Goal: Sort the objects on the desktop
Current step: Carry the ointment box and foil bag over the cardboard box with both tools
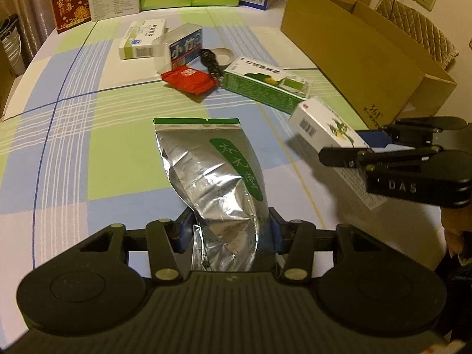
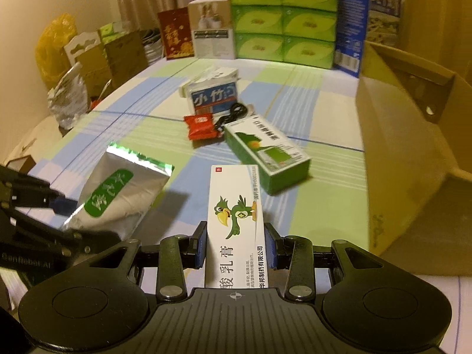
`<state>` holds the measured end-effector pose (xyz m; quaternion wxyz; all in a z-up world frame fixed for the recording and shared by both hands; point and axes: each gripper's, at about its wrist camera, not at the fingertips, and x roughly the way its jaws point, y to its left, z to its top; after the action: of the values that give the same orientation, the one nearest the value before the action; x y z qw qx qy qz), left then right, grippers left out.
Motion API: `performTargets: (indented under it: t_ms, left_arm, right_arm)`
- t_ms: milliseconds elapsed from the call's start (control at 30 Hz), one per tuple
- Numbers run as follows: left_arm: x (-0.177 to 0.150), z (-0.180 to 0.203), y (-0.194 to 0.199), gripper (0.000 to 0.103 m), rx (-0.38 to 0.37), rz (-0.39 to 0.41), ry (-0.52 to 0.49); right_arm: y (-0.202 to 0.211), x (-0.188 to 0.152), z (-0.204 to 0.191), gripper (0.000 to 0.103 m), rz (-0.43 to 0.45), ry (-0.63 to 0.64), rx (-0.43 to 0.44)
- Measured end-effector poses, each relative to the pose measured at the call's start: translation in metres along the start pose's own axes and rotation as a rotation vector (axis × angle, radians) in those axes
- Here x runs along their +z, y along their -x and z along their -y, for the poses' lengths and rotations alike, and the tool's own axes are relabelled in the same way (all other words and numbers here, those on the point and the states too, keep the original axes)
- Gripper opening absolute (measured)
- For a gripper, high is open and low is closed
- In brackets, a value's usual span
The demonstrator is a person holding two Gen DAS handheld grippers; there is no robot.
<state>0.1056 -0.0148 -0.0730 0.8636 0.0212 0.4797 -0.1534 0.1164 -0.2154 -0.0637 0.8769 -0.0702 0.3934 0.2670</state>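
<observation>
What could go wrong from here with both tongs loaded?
1. The crinkled silver foil pouch with green label is pinched only at its lower end by the left tongs; it could sag or slip.
2. The white carton with green bird in the right tongs might clip the open brown cardboard box.

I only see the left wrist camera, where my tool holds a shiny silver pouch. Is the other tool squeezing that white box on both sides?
Observer: Yes. In the right wrist view, the white cardboard box with a green parrot sits between both blue pads of the right tool.
Child: What's past the table's left edge?
Observer: A yellow plastic bag and a crumpled silver foil bag.
Child: How tall is the green stack at the back?
Observer: The green tissue packs are stacked three high and two wide.
</observation>
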Motion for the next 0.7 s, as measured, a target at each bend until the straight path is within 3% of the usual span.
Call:
performTargets:
  t_ms: [467, 700]
  left_arm:
    - [0.004, 0.065, 0.033, 0.045, -0.063, 0.031, -0.029]
    - [0.026, 0.097, 0.061, 0.045, -0.076, 0.075, -0.086]
  right_arm:
    - [0.071, -0.026, 0.014, 0.036, 0.056, -0.120, -0.051]
    - [0.119, -0.011, 0.030, 0.036, 0.137, -0.150, -0.104]
